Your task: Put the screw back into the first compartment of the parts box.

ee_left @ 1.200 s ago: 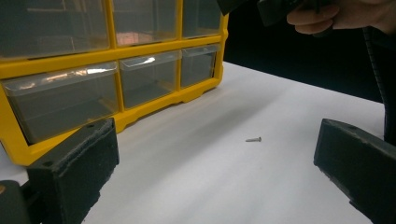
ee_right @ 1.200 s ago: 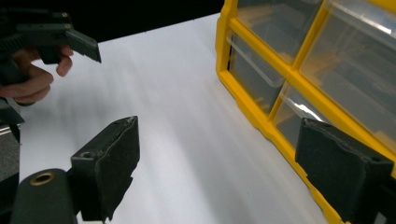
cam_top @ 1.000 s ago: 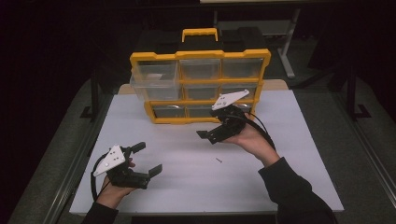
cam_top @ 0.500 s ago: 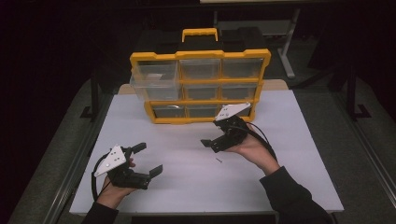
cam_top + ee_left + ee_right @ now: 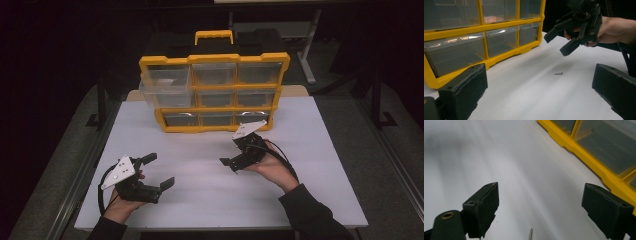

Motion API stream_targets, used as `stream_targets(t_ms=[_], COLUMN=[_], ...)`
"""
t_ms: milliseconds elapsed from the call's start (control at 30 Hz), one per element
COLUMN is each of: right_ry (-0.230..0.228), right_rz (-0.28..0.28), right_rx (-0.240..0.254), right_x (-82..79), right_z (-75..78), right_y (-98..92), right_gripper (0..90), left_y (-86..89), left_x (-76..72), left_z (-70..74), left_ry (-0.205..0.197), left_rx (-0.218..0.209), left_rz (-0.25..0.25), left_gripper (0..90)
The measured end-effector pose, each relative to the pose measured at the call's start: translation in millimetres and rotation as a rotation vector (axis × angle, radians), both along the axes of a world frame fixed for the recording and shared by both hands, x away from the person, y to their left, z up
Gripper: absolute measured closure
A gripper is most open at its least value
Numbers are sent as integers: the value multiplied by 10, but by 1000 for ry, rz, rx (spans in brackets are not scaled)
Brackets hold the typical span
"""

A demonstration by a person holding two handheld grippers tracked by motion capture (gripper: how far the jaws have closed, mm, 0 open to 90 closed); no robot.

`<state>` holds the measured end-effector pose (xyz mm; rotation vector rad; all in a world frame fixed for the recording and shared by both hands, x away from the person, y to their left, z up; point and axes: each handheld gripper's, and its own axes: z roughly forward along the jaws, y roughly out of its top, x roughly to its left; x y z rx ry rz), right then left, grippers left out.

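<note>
White tabletop point(image 5: 300, 200) fills the lit area, with darkness around it and a yellow organizer point(image 5: 215, 92) of clear drawers standing at the far side, its upper left drawer point(image 5: 165, 86) pulled out. A small screw point(image 5: 558, 73) lies flat on the bare surface in front of the organizer, well apart from it. The right gripper point(image 5: 232, 155) hangs just above the screw with its jaws spread wide and nothing between them; in the right gripper view the screw point(image 5: 531, 234) shows low between the two black pads, nearer the left one. The left gripper point(image 5: 162, 172) rests near the table's front left with its jaws wide and empty too. The step in hand looks like picking up the screw. To do it well, the right gripper should centre the screw between the pads, turn so they close across its shaft, settle until the tips just meet the table, then close gently so the screw does not skid or roll away
</note>
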<state>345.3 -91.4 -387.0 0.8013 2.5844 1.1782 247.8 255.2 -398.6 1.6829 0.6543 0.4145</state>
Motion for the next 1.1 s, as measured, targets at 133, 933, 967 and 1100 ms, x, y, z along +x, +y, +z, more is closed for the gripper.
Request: stream_targets(t_ms=[133,933,967,1100], right_ry=[17,139,146,151], right_rz=[0,71,75,85], right_rx=[-22,-156,-158,-169], right_x=[11,46,42,39], right_z=[-89,-424,-429,-448], right_y=[-5,-27,-24,-17], right_gripper=[144,621,636,677], left_y=[-3,0,0,0], left_x=[-1,0,0,-1], left_z=[0,3,3,4], left_ry=[1,5,5,4], left_rx=[-1,0,0,-1], left_rz=[-1,-6,-6,-5], left_gripper=[0,0,0,0])
